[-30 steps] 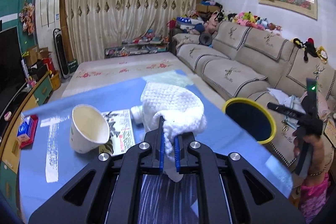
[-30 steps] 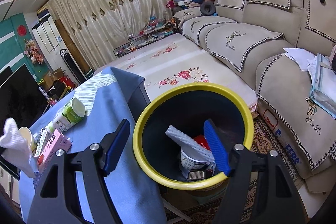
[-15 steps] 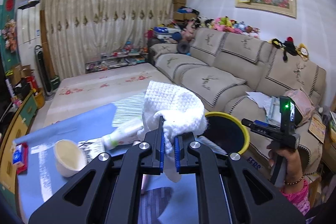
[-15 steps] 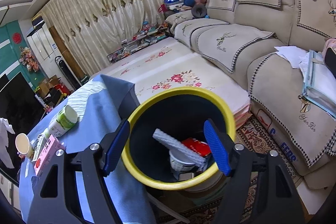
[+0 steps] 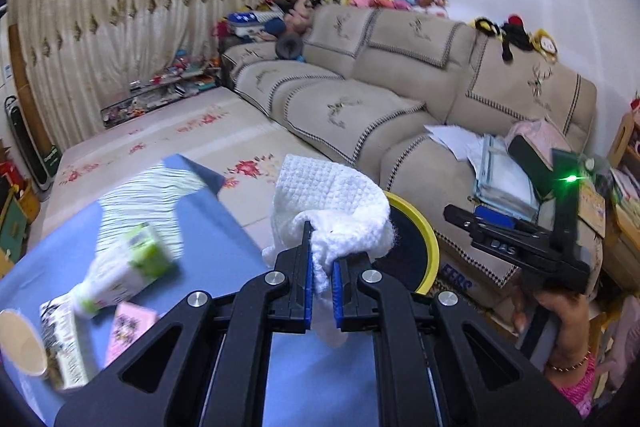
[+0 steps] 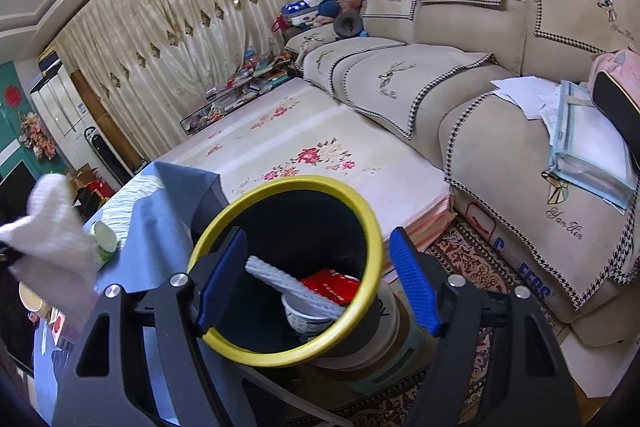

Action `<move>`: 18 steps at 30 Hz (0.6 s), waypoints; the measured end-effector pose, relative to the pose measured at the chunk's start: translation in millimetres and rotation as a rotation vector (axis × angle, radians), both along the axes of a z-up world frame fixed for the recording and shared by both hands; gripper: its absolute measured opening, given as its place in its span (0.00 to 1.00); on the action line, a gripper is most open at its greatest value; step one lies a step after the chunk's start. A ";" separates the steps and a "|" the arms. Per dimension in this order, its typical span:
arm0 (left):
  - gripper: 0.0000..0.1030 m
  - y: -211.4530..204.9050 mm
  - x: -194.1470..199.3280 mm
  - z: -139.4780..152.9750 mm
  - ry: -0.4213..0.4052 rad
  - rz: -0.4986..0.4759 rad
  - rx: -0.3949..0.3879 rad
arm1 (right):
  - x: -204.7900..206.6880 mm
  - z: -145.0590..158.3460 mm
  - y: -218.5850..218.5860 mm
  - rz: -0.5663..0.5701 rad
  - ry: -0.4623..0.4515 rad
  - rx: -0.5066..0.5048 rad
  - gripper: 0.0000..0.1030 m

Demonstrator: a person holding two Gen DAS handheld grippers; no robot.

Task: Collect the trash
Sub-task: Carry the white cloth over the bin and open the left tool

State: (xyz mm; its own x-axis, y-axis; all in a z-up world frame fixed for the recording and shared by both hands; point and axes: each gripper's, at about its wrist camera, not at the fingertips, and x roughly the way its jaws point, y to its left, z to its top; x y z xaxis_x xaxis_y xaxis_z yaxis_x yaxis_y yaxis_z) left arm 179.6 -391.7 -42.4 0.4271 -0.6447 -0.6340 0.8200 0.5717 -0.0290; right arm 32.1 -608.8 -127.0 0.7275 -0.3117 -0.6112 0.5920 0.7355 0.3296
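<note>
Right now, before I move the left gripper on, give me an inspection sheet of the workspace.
Surface: blue tablecloth on the table.
Job's things: white waffle-weave cloth held off the table; yellow-rimmed dark trash bin beside the table edge, holding a grey strip, a red packet and a white cup.
Clutter: green-labelled white bottle lying down, pink carton, paper cup, printed leaflet.
Grippers: left gripper shut on the cloth; right gripper open, above the bin.
Cables: nothing seen.
Surroundings: beige sofa, curtains, floral rug.
</note>
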 end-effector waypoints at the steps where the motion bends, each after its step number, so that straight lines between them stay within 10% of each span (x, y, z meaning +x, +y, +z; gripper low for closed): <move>1: 0.08 -13.0 3.0 -5.3 0.002 -0.007 0.012 | -1.9 -0.1 -1.9 -0.005 0.000 0.000 0.68; 15: 0.08 -123.8 24.0 -81.3 0.062 -0.046 0.137 | -19.8 -7.3 -28.7 -0.061 0.004 0.023 0.68; 17: 0.18 -129.2 27.3 -86.6 0.065 -0.033 0.143 | -20.7 -6.9 -28.4 -0.065 0.006 0.015 0.68; 18: 0.43 -127.0 30.1 -89.1 0.064 -0.022 0.146 | -20.9 -6.6 -28.5 -0.066 0.007 0.014 0.68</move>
State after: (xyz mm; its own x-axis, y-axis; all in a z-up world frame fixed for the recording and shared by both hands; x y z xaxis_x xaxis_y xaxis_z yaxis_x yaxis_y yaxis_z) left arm 209.7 -518.7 -131.5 0.3693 -0.5525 -0.7472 0.8316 0.5553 0.0004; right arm 11.2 -637.3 -133.6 0.7016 -0.3507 -0.6203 0.6414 0.6901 0.3352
